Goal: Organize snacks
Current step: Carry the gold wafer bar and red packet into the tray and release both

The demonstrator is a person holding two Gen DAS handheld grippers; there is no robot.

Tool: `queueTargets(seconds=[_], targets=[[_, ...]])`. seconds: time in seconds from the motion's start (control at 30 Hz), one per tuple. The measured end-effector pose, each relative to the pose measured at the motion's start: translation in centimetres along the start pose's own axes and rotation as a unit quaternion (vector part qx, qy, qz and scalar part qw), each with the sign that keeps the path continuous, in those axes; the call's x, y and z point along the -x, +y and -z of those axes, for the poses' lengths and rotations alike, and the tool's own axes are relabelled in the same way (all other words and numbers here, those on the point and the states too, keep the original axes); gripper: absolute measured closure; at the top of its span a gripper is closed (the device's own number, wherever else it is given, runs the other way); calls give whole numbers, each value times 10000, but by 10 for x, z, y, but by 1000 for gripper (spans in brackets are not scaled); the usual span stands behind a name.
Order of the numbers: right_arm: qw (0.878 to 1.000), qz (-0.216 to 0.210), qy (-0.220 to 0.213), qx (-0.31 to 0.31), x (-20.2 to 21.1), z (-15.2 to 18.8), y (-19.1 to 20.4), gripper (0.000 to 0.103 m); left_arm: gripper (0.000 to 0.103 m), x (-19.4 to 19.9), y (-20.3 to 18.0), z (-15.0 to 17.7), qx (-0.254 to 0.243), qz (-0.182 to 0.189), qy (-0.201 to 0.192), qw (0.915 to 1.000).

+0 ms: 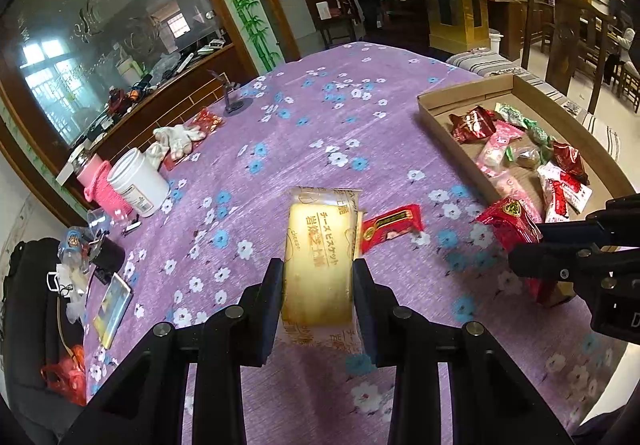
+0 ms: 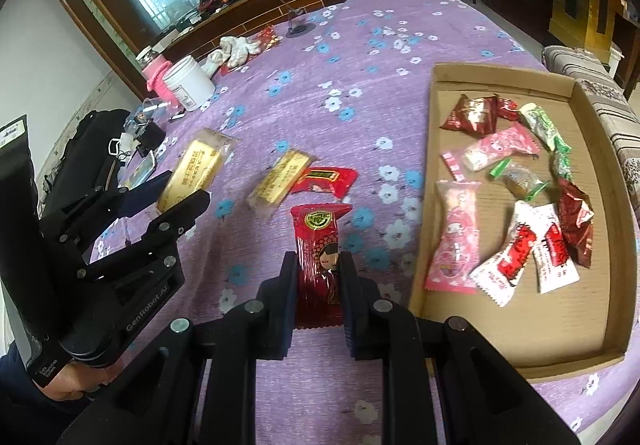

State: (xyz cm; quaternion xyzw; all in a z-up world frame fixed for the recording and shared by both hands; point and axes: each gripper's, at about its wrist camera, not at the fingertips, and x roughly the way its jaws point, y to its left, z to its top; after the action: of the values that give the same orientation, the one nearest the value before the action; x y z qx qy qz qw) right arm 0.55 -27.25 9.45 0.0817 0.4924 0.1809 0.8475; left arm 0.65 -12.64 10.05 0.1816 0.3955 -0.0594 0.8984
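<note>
Cheese biscuit pack point(image 1: 318, 265) between left hand-held gripper point(image 1: 318, 277) fingers

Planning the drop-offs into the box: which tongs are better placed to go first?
Right. The right tongs hold a red packet beside the cardboard box; the left tongs, gripping a yellow biscuit pack, sit farther away.

The left gripper point(image 1: 318, 277) reached up from the bottom centre of its own view, its two black fingers point(image 1: 272, 285) clamped on a yellow cheese biscuit pack point(image 1: 318, 253). The right gripper point(image 2: 318, 273) rose likewise from the bottom centre of its view, pinching a red snack packet point(image 2: 320, 245) between its pads, and showed at the right edge of the left view.
</note>
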Motion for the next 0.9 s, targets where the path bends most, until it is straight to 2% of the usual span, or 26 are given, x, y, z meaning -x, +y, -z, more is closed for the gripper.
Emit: queueTargets(seconds=[0.5,0.9], targets=[[9994,187,-20,-288,11,-5,-45,84,68,-6,-41,-26,-230,232,-60,9994],[9945,574,-29,-875,26,2,-106,84,68,-11,-92,-50,-550,617,-127,9965]])
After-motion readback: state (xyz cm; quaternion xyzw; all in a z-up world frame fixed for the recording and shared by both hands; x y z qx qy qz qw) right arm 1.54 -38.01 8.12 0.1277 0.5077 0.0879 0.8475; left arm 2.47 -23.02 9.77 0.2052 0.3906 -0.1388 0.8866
